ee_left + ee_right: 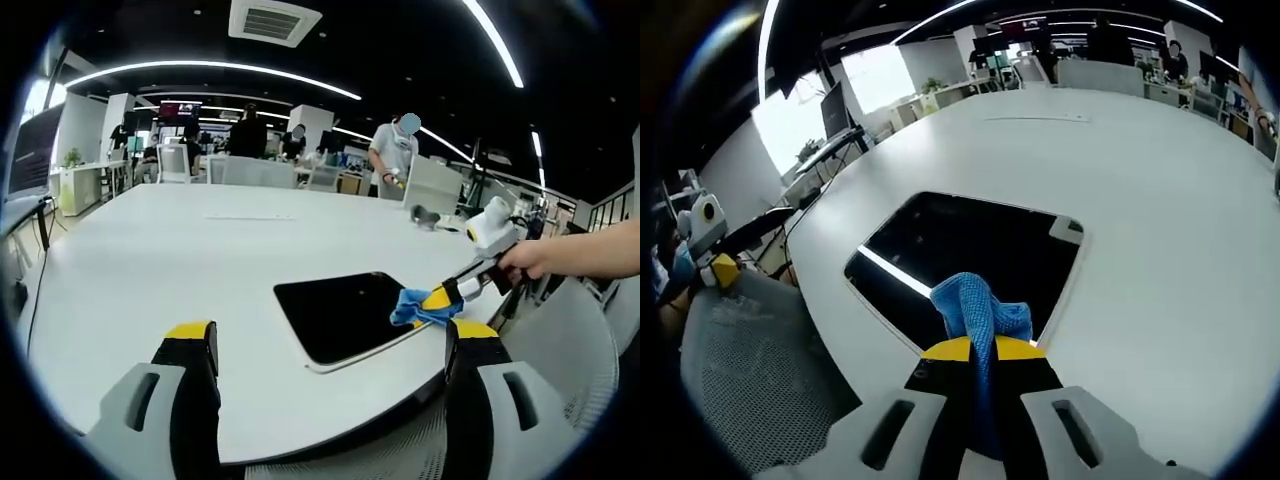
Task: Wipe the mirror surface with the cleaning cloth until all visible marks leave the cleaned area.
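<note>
A dark rectangular mirror (345, 315) lies flat on the white counter (200, 260), near the edge closest to the person. In the left gripper view, the left hand-held gripper (330, 350) stands open, its two yellow-tipped jaws wide apart and holding nothing, hovering at the near edge of the counter, apart from the mirror. The right hand-held gripper (440, 300) reaches in from the right of that view, held by a person's hand (530, 260), and presses a blue cleaning cloth (415, 308) onto the mirror's right-hand corner.

In the right gripper view, the right hand-held gripper (980, 350) is closed on the cleaning cloth (978, 308), which bunches up between its yellow tips and rests on the near edge of the mirror (970, 240). The glass reflects a bright ceiling light strip. A grey mesh chair (750, 360) stands just beside the counter (1160, 200). Several people stand among desks well beyond the counter.
</note>
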Action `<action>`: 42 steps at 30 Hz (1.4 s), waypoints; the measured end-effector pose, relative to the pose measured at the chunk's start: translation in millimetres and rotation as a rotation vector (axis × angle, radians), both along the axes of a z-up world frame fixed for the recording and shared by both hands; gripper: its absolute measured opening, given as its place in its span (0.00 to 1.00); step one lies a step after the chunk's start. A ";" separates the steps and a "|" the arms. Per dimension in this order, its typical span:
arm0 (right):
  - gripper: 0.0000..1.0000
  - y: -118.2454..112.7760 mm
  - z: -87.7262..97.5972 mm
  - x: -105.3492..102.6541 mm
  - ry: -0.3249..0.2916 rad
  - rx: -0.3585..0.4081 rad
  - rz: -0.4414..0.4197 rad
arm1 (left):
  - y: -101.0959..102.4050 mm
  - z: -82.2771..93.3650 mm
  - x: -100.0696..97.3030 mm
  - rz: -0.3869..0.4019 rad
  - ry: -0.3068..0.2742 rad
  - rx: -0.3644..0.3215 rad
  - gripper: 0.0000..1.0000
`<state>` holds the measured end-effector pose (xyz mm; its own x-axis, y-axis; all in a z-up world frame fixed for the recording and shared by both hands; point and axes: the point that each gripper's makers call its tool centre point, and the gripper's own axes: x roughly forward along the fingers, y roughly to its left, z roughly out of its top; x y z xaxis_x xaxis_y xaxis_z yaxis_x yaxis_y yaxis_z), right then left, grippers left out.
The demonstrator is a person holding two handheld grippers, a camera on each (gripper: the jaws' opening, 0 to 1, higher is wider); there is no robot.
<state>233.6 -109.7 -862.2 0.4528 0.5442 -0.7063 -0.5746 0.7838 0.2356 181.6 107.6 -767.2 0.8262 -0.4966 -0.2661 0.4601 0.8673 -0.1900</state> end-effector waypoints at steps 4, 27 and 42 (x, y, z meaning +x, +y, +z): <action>0.00 2.3 0.2 -0.9 -0.013 0.004 0.027 | 0.0 0.3 0.4 0.002 -0.002 -0.001 0.92; 0.00 64.7 0.9 2.4 -0.038 0.061 0.123 | -0.7 -0.8 1.2 -0.002 0.005 0.000 0.93; 0.01 116.9 0.1 -5.1 -0.072 0.047 0.232 | -1.1 -1.6 1.1 -0.005 0.006 0.000 0.93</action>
